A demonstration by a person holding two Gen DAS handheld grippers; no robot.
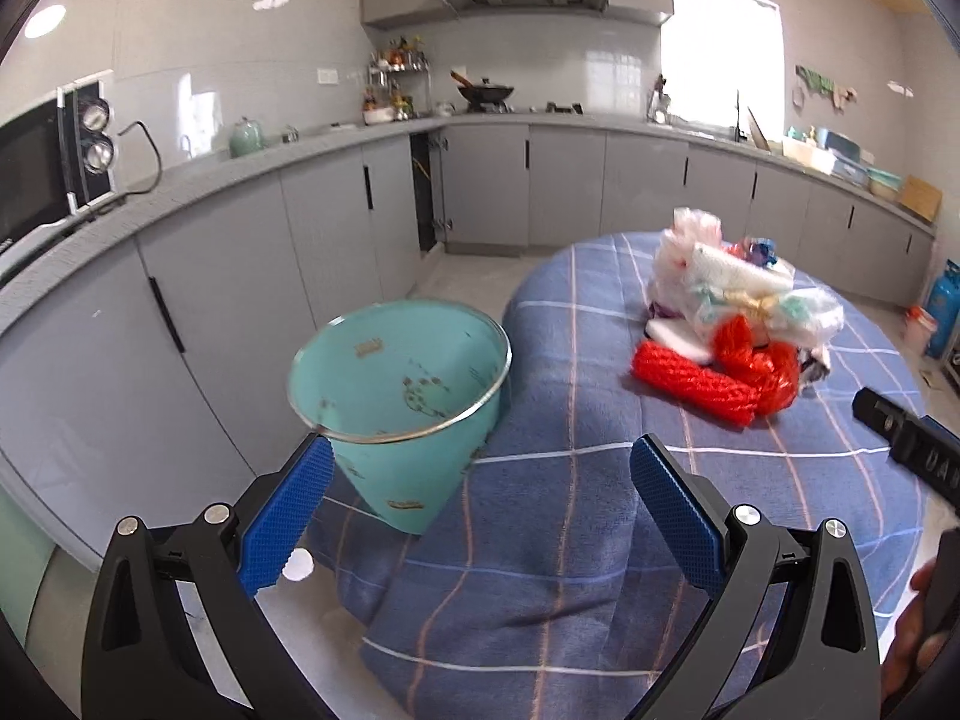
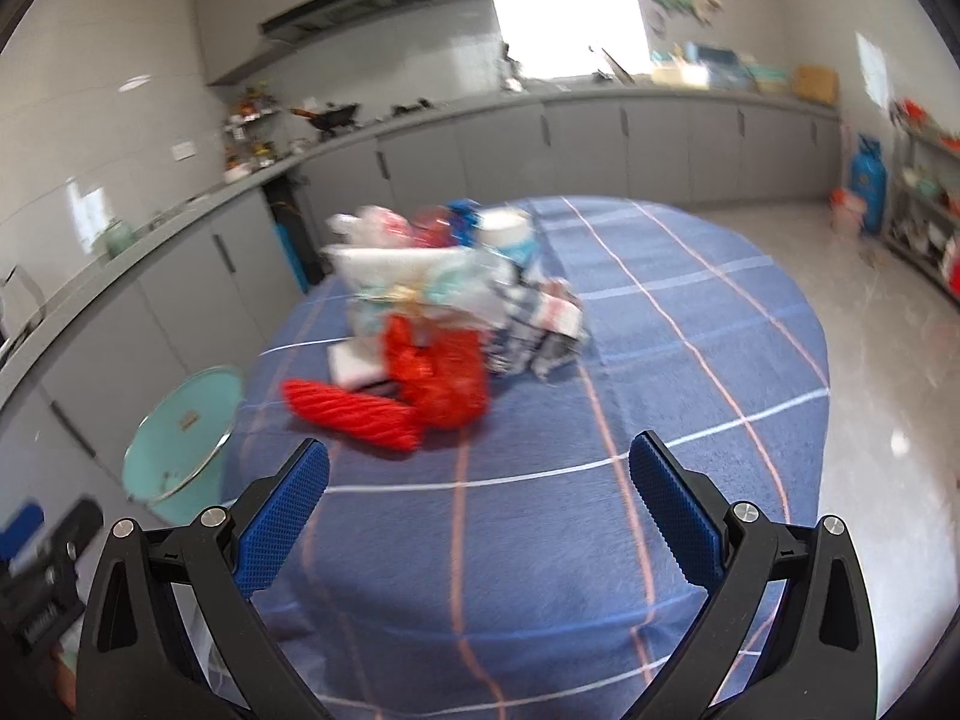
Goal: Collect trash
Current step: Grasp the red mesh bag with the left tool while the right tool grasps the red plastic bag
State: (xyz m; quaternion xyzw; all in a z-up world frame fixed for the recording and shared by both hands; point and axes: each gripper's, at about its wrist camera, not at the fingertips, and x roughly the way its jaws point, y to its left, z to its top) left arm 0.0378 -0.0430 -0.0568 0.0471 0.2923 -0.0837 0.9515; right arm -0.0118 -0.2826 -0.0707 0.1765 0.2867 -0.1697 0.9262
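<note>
A pile of trash (image 1: 738,300) lies on a round table with a blue checked cloth (image 1: 570,480): white plastic wrappers, a white foam piece and a red mesh net (image 1: 714,375). The pile also shows in the right wrist view (image 2: 444,300), blurred, with the red net (image 2: 420,390) at its near side. A teal bin (image 1: 399,390) stands on the floor at the table's left edge; it also shows in the right wrist view (image 2: 180,438). My left gripper (image 1: 480,498) is open and empty, near the bin and above the table's edge. My right gripper (image 2: 480,504) is open and empty above the cloth, short of the pile.
Grey kitchen cabinets (image 1: 240,276) and a counter run along the left and the back. A microwave (image 1: 42,156) sits on the counter at left. A blue gas cylinder (image 2: 867,180) and a shelf stand at the far right. The right gripper's body (image 1: 912,438) shows at right.
</note>
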